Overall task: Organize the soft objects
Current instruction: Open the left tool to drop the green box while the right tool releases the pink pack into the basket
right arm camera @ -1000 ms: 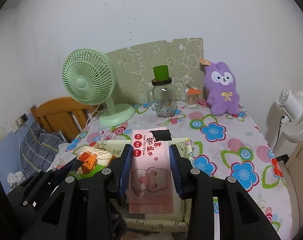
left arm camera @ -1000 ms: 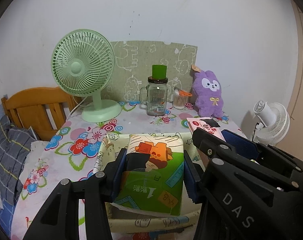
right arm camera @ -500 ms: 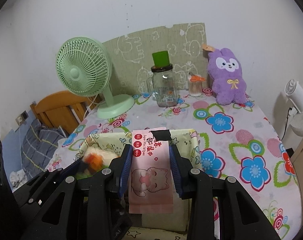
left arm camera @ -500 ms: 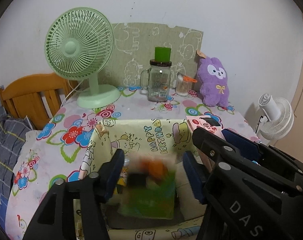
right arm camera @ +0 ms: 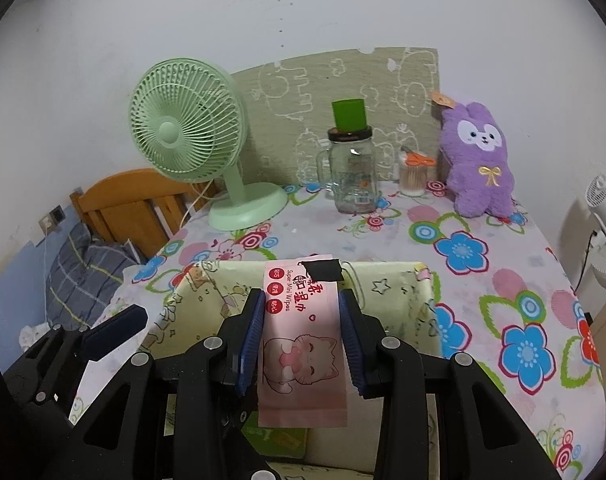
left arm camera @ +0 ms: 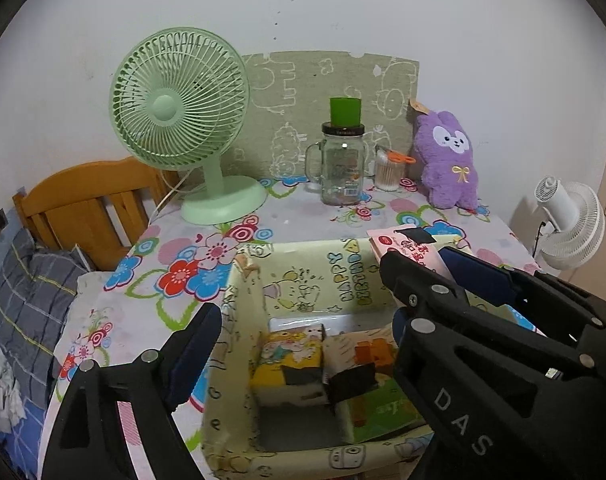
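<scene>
A pale yellow cartoon-print fabric box point(left arm camera: 243, 320) stands on the flowered table. Inside it lie a yellow tissue pack point(left arm camera: 289, 354) and a green-and-orange tissue pack point(left arm camera: 377, 396). My left gripper point(left arm camera: 299, 316) is open and empty above the box. My right gripper point(right arm camera: 301, 320) is shut on a pink wet-wipes pack point(right arm camera: 301, 344) and holds it above the box point(right arm camera: 395, 292); this pack also shows in the left wrist view point(left arm camera: 407, 244). A purple plush bunny point(right arm camera: 477, 164) sits at the back right of the table.
A green desk fan point(left arm camera: 183, 120), a glass jar with a green cup on top point(left arm camera: 341, 160) and a cotton-swab jar point(left arm camera: 387, 168) stand along the back. A wooden bed frame point(left arm camera: 83, 204) with bedding is on the left, a white fan point(left arm camera: 567, 224) on the right.
My left gripper has opened and let go of the green-and-orange tissue pack, which dropped into the box. My right gripper still holds the pink wipes pack over the box.
</scene>
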{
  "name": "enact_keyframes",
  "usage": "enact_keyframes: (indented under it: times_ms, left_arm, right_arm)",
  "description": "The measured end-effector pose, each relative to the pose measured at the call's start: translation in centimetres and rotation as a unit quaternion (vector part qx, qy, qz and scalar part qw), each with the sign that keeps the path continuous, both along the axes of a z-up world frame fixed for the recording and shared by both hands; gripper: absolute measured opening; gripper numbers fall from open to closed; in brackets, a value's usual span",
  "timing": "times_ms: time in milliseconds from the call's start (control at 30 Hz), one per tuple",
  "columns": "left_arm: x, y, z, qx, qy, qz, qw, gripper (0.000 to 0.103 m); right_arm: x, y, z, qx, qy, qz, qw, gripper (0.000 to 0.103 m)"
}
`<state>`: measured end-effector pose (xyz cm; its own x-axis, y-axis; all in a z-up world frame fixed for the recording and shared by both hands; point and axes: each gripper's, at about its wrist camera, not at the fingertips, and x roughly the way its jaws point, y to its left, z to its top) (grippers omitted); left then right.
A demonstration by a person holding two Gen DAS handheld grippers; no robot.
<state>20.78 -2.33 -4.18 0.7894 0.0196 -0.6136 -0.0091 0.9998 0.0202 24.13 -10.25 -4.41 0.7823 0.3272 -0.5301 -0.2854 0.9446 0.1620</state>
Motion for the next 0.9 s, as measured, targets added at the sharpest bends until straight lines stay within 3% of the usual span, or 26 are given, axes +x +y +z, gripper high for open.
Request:
enact_keyframes:
  times_ms: [167,267,300,500,900]
  left_arm:
    - [0.2,0.3,-0.3,-0.001,0.007,0.000,1.0000,0.089]
    - [0.2,0.3,-0.3,-0.003,0.008,-0.002,1.0000,0.090]
    - [0.2,0.3,-0.3,-0.004,0.008,-0.002,1.0000,0.092]
    - [-0.3,0.1,0.0,-0.010,0.004,-0.003,0.9999,0.096]
    - [-2.8,-1.1,1.9,-0.015,-0.020,-0.011,0.9996,0.101]
  right_arm:
    - [0.5,0.6,-0.3,-0.002,0.002,0.012,1.000,0.046]
    - [0.5,0.6,-0.3,-0.006,0.005,0.012,1.000,0.069]
    - [0.3,0.5,-0.2,-0.008,-0.001,0.007,1.000,0.071]
    - [-0.5,0.0,0.3,-0.010,-0.007,-0.001,1.000,0.082]
    - [-3.7,-1.5,2.2,-0.023,-0.028,-0.033,0.999,0.093]
